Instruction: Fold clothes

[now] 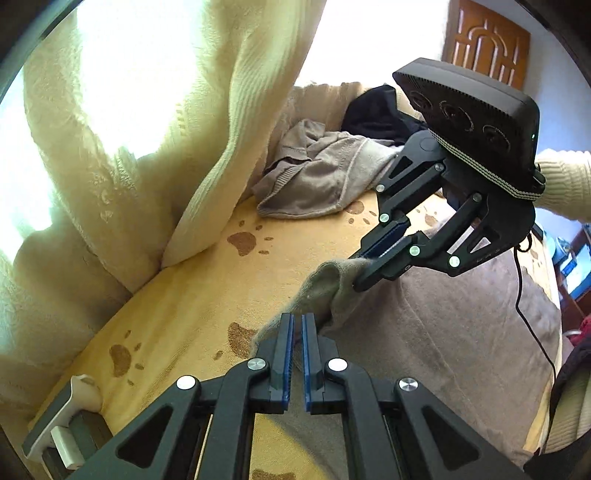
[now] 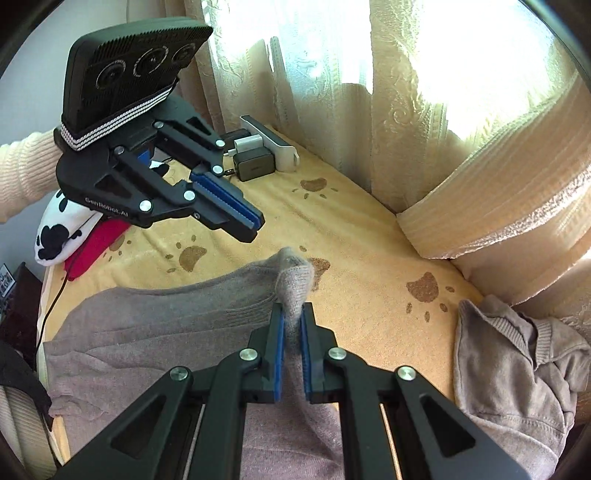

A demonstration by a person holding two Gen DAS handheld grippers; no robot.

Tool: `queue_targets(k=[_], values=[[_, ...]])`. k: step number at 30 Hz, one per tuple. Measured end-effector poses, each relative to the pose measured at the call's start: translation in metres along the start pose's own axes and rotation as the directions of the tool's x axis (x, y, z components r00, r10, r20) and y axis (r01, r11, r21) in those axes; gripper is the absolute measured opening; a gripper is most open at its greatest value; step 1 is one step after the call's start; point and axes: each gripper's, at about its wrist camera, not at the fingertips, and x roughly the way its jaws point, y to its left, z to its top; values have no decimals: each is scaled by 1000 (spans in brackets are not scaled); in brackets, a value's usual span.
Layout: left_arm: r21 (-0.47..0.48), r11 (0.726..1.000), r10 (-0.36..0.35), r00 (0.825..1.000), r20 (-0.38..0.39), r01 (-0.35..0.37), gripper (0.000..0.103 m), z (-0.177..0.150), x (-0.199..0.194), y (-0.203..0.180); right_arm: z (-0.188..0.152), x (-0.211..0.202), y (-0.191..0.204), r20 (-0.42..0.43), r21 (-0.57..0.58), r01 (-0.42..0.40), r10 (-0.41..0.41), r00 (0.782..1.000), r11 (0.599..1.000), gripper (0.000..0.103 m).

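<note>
Fold barely started: my right gripper pinched an edge of the grey sweater lying on the paw-print blanket, left gripper closed empty, crumpled beige garment still unfolded beside it.

Strong daylight pours through the curtains, blowing out to pure white from ten to one o'clock in the left wrist view and from twelve to two o'clock in the right wrist view, where the curtain loses its pattern in glare. The bed cover is evenly and warmly lit, with soft shadows under the black gripper frames at six o'clock. Both views bulge like a fishbowl: straight folds curve toward the rim, and dark corners ring each picture. The centre is sharp; the edges smear slightly, and the backlit wall at one o'clock washes out.
</note>
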Motion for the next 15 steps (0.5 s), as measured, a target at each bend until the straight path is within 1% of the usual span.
queue_targets(k=[3,4,5,6,7,9,10,11,13,14,15], values=[[35,998,54,998,-13,-53,5,5,7,-7,0,-1,8,-7,-28,4,-5,1000,1000,9],[47,996,70,997,-15,-69,16,6,9,-9,0,-1,10,-9,-36,6,-6,1000,999,9],[61,996,63,998,1,-63,50,6,6,-11,0,-2,11,-10,-40,8,-9,1000,999,9],[81,996,42,999,26,-44,74,7,4,-13,0,-2,12,-11,-44,11,-12,1000,999,9],[100,995,20,999,49,-25,103,8,1,-16,0,-2,12,-12,-48,15,-15,1000,999,9],[100,995,-32,996,87,23,103,12,-7,-16,0,-3,13,-13,-55,23,-23,1000,998,9],[82,996,-41,996,84,34,103,16,-7,-11,-1,-3,14,-11,-56,27,-27,1000,998,9],[62,998,-34,996,77,29,103,19,-5,-7,-1,-3,13,-8,-51,30,-30,1000,998,9],[63,998,-35,997,69,31,103,20,-1,-5,-1,-3,12,-2,-40,32,-32,999,999,9],[65,997,-35,997,63,31,103,21,2,-4,-1,-3,12,2,-37,29,-29,1000,999,9],[92,996,-27,999,41,23,103,21,7,-5,0,-4,13,3,-38,27,-26,1000,999,9]])
